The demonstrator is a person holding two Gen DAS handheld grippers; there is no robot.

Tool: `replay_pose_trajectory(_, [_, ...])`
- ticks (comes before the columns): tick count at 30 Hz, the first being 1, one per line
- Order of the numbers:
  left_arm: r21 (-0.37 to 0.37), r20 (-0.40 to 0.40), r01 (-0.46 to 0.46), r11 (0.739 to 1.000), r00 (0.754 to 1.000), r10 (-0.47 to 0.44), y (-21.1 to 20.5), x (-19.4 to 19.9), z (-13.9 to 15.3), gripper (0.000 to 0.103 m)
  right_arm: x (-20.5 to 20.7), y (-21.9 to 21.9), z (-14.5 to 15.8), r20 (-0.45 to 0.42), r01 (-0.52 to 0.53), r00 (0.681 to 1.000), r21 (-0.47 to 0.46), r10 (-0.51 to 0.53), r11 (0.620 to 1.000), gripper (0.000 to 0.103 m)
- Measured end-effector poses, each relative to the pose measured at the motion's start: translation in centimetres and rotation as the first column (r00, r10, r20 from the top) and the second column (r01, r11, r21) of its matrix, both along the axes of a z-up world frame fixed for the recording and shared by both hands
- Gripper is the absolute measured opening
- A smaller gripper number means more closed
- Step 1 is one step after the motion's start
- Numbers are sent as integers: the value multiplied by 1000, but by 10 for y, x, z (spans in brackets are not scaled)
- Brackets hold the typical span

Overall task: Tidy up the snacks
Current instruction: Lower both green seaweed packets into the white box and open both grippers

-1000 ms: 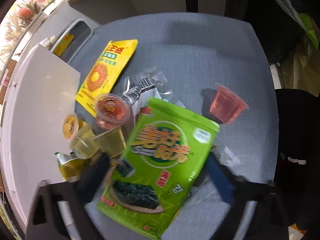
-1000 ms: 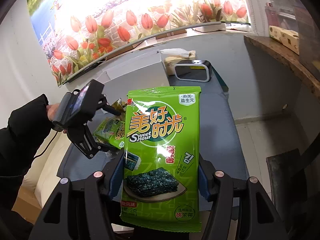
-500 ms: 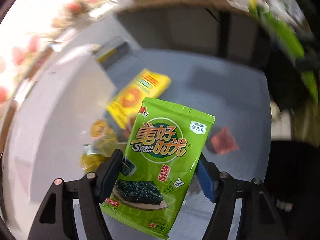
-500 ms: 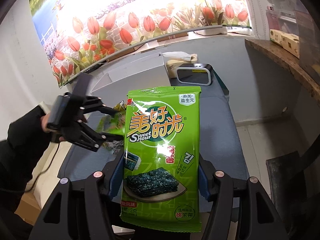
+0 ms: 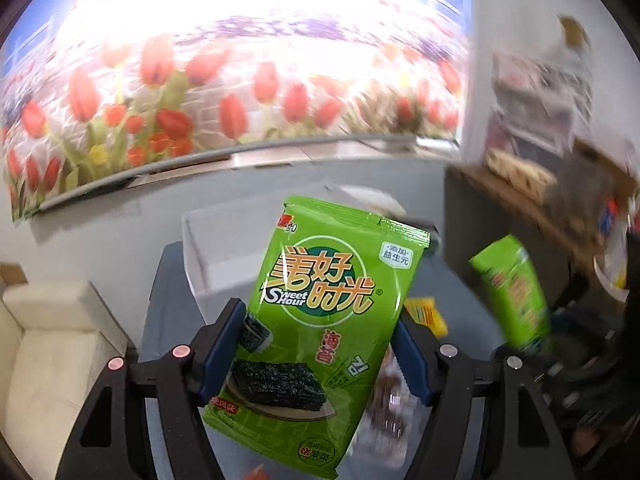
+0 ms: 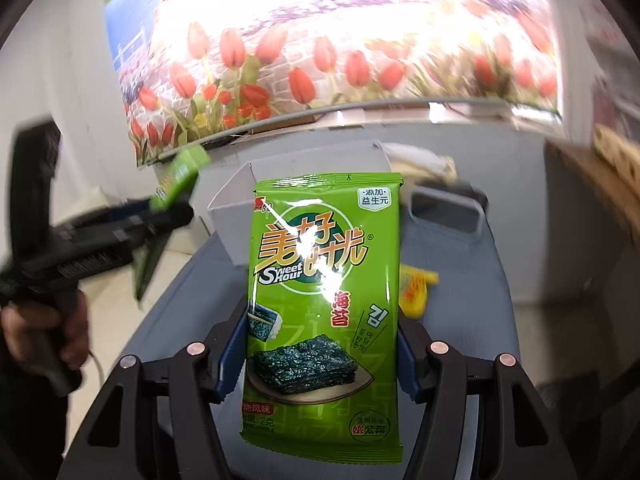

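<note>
My left gripper is shut on a green seaweed snack packet, held upright and tilted a little right, above the grey table. My right gripper is shut on a second green seaweed packet, held upright. Each packet also shows in the other view, blurred: the right one at right in the left wrist view, the left one at left in the right wrist view. An open white box stands behind the packets; it also shows in the right wrist view. A yellow snack packet lies on the table.
A grey-rimmed container sits at the far end of the table. A tulip mural covers the back wall. A cream sofa stands left of the table. A dark counter with clutter is at the right.
My left gripper lifted its seaweed packet off the snack pile and swung up from facing the table to facing the wall. My right gripper kept its packet and turned slightly left.
</note>
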State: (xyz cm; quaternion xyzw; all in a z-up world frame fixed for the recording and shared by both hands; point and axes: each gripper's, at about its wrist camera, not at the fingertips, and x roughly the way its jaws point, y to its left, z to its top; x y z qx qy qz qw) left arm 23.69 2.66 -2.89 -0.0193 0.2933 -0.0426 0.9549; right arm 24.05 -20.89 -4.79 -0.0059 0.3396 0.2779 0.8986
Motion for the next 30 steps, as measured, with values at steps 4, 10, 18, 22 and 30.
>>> replay_pose_trajectory(4, [-52,38,-105,993,994,107,26,38,16,75,54,28,7,46,-10,999,-51,13,999,66])
replay_pose_trajectory(10, [-81,-40,-162,983,986,160,57,136,7,76,157,70,9,47,8,999,-81,-4,997,66])
replay_pose_trajectory(18, [-98,-101,-163,982,983,153,77,195,-13,79,233,110,-8,81,39,996,-208,-23,977,69])
replay_pose_trajectory(22, [-103,-131,-180,978,977,166,84,206,-30,81,243,113,-25,59,48,998,-220,-35,974,77])
replay_pose_trajectory(30, [-93,-169,-141,986,978,124,81,207,-39,103,242,105,-30,84,78,995,-216,-61,973,103])
